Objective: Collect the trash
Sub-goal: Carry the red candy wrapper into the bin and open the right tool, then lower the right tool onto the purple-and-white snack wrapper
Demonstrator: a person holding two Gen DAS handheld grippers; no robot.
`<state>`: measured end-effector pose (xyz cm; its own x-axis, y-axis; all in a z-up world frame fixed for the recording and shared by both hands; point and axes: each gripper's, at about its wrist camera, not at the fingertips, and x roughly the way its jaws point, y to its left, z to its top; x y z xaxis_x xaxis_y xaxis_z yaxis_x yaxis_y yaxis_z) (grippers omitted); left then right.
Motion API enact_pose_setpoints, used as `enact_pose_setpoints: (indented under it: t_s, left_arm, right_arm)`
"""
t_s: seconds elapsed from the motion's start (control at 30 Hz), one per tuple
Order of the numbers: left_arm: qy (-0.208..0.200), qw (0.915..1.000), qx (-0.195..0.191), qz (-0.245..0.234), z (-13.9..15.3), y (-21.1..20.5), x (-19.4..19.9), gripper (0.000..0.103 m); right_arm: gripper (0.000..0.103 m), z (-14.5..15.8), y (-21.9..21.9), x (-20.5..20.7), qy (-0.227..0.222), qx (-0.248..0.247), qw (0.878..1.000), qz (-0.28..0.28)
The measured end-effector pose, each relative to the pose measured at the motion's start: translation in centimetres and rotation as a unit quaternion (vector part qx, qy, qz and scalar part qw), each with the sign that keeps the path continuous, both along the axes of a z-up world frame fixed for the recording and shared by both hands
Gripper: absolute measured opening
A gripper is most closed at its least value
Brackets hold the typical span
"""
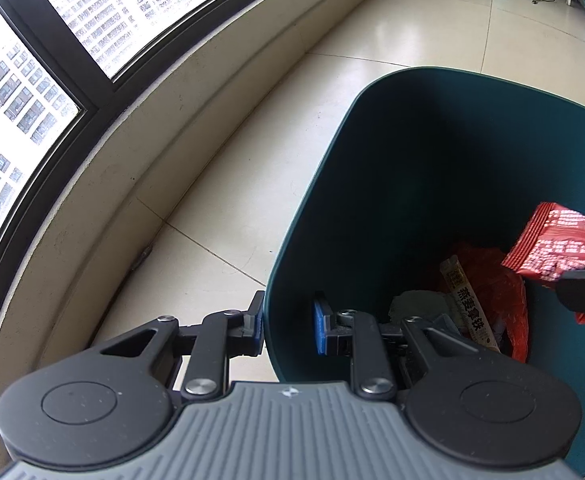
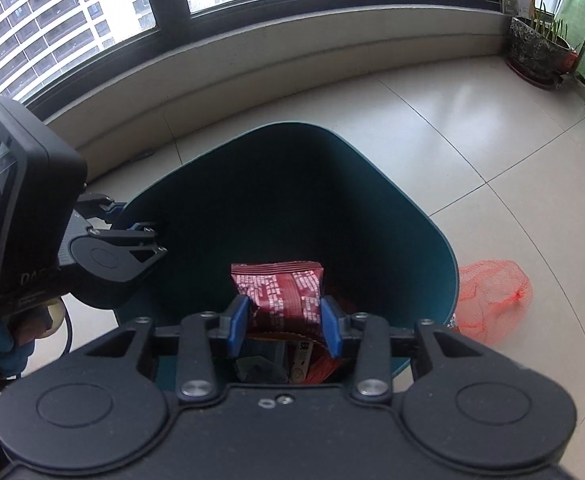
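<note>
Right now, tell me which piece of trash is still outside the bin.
The orange mesh net bag, lying on the floor tiles beside the teal bin. The red snack packet is held over the bin's opening, and the other wrappers lie inside.

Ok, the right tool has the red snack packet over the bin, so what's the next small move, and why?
Probably open the right tool and let the red foil snack packet drop. The packet is clamped between the blue pads above the mouth of the dark teal plastic bin, with other wrappers lying below it, and the left tool is gripping the bin's rim, which should steady it.
</note>
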<state>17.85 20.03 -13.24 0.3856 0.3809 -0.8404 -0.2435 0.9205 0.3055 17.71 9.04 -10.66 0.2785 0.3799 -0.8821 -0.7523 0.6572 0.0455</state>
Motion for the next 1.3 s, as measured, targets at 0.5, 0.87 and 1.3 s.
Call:
enact_pose_setpoints:
  t_s: [0.5, 0.87, 1.3]
  left_arm:
    - [-0.002, 1.0, -0.002, -0.004, 0.0, 0.0, -0.2, 0.023]
    - [-0.002, 1.0, -0.004, -0.003, 0.1, 0.1, -0.2, 0.023]
    - [0.002, 1.0, 0.003, -0.002, -0.1, -0.3, 0.1, 0.023]
  right_arm:
    - [0.039, -6.0, 3.5, 0.8, 0.03, -0.065, 0.997, -0.033]
    - [0.05, -3.6, 0.3, 1.1, 0.055, -0.005, 0.998, -0.036]
    - [0.057, 4.4, -10.7, 1.1, 0.063, 0.097, 0.99, -0.085]
